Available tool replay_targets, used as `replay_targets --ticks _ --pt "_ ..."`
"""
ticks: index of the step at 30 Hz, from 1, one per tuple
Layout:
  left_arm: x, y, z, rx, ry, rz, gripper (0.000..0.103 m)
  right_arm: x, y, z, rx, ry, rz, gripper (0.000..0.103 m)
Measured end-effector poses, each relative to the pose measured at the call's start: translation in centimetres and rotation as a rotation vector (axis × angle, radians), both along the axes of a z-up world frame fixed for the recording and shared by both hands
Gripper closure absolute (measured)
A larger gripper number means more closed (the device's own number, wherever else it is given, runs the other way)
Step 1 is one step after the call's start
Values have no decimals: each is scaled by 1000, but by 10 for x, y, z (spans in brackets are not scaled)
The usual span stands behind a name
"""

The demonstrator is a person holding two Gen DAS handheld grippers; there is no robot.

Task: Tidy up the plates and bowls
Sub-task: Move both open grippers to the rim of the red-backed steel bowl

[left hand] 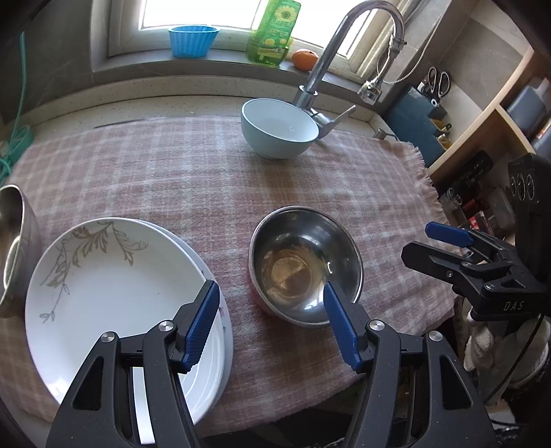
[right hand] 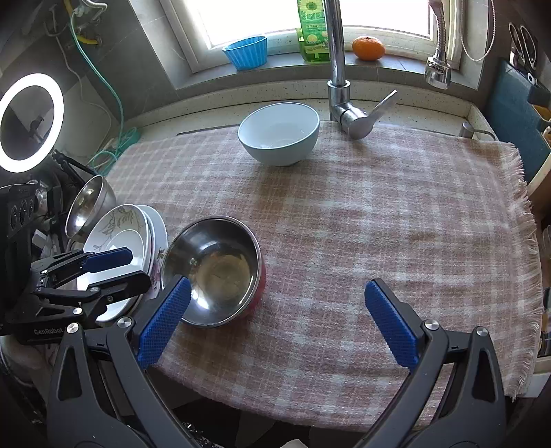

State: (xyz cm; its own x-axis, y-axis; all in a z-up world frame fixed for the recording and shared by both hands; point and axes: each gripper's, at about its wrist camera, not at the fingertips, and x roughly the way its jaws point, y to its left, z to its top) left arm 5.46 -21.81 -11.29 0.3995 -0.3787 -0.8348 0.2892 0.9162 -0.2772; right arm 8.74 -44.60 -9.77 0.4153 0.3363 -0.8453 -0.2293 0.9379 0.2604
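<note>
A steel bowl (left hand: 306, 268) (right hand: 213, 268) with a reddish outside sits on the plaid cloth (left hand: 172, 179) near its front edge. My left gripper (left hand: 272, 303) (right hand: 139, 267) hovers open over the gap between that bowl and a stack of white leaf-patterned plates (left hand: 113, 293) (right hand: 117, 234). One pad lies over the plate edge, the other over the bowl's near rim. My right gripper (right hand: 275, 303) (left hand: 416, 239) is wide open just right of the steel bowl, holding nothing. A light blue bowl (left hand: 279, 127) (right hand: 279, 138) stands at the back by the faucet. A second steel bowl (left hand: 13, 241) (right hand: 91, 203) leans left of the plates.
The faucet (right hand: 335, 51) rises behind the cloth. A blue cup (right hand: 246, 51), a green bottle (right hand: 311, 31) and an orange (right hand: 367, 47) stand on the windowsill. A ring light (right hand: 31, 120) glows at left. Shelves (left hand: 489, 113) and scissors stand at right.
</note>
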Motion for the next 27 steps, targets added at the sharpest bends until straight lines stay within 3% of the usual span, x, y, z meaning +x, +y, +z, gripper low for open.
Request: replay_targets --ticks 3,5,11,14,19,21,27 --pt "0 -10 -2 73 -20 -17 38 2 -1 -4 1 6 7 0" --pt "2 -12 -4 85 -18 -12 30 2 -2 -6 8 10 9 0" --pt "8 -16 -11 109 8 -5 30 6 -3 -14 50 37 26 2" --pt "9 -20 -13 119 10 -12 30 8 -2 -19 60 53 29 12" --pt "13 -21 -14 110 13 -10 30 12 2 -29 66 91 46 42" --pt "15 -21 -16 100 18 -13 33 14 3 -34 77 109 47 46" --pt "22 -19 -22 89 41 -19 59 19 7 -43 101 145 46 57"
